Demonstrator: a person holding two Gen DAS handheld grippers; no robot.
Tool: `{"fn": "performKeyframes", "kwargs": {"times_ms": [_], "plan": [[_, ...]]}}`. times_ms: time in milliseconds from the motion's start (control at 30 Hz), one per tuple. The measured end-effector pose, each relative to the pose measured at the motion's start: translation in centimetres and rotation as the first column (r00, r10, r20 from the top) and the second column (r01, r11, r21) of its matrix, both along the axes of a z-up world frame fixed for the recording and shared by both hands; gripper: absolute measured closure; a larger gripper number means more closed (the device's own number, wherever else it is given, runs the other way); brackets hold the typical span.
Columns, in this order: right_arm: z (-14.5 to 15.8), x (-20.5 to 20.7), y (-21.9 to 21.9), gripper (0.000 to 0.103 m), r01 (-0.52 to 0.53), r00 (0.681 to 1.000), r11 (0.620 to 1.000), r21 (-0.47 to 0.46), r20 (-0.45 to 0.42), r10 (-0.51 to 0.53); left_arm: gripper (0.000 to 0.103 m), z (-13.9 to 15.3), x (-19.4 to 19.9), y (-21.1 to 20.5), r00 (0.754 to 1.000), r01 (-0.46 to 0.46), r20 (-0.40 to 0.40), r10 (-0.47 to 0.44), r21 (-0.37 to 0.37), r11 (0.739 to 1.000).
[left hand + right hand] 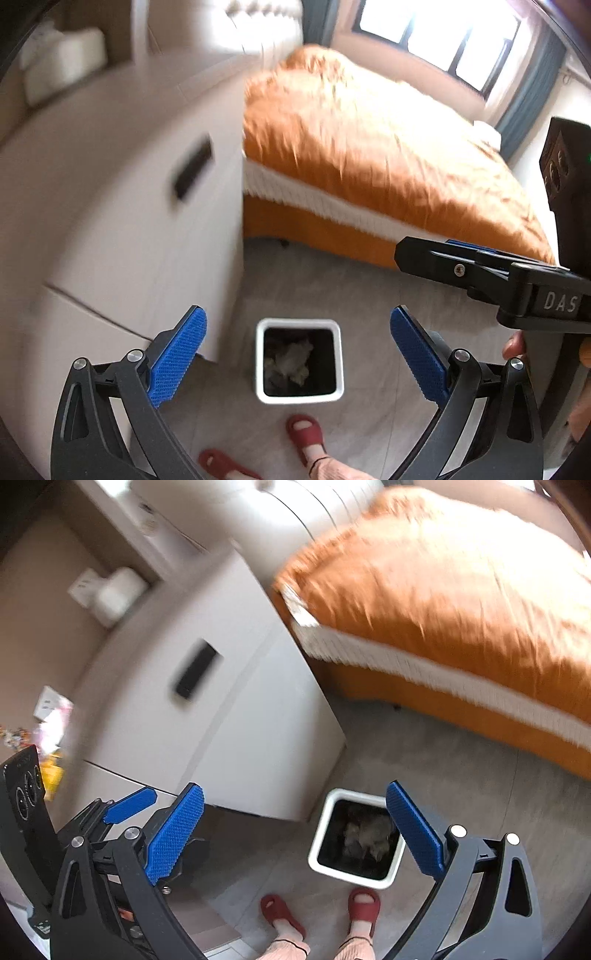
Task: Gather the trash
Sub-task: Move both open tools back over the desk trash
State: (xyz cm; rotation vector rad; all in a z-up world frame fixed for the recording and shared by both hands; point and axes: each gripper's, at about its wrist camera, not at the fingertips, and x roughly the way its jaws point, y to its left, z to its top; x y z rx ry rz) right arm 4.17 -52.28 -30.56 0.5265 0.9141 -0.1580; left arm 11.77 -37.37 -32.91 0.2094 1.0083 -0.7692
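A white square trash bin [300, 324] stands on the grey floor with crumpled pale trash [291, 360] inside. It also shows in the right wrist view [320, 840], with trash [365, 836] in it. My left gripper [298, 349] is open and empty, high above the bin. My right gripper [294, 829] is open and empty, above the floor just left of the bin. The right gripper also shows in the left wrist view [461, 258]. The left gripper shows in the right wrist view [129, 805].
A white cabinet [140, 206] with a dark handle slot stands left of the bin. A bed with an orange cover [388, 147] lies behind. The person's feet in red slippers [304, 435] stand just in front of the bin. Colourful items [51, 738] sit at far left.
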Motion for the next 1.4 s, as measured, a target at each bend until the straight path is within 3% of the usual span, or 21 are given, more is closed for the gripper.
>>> {"fn": "performKeyframes", "kwargs": {"times_ms": [267,667,1033,1233,1400], "plan": [[8.3,1.8,4.6,0.005,-0.116,0.983,0.988,-0.097,0.135,0.128,0.005,8.6,0.7,6.8,0.982,-0.152,0.106,0.157,-0.054,0.987],[14.5,5.6,13.1,0.005,-0.276,0.922,0.948,-0.160,0.235,0.308,0.005,14.9,1.7,17.6,0.913,-0.340,0.210,0.349,-0.077,0.937],[16.8,9.2,21.2,0.005,-0.376,0.869,0.905,-0.201,0.263,0.419,0.005,17.0,3.3,26.7,0.843,-0.456,0.265,0.468,-0.107,0.883],[15.8,11.9,26.5,0.005,-0.425,0.848,0.882,-0.205,0.251,0.467,0.005,16.3,5.5,32.5,0.808,-0.516,0.287,0.515,-0.076,0.853],[13.9,14.5,29.7,0.005,-0.444,0.848,0.872,-0.205,0.218,0.483,0.005,14.6,8.2,36.8,0.791,-0.550,0.283,0.542,-0.058,0.833]]}}
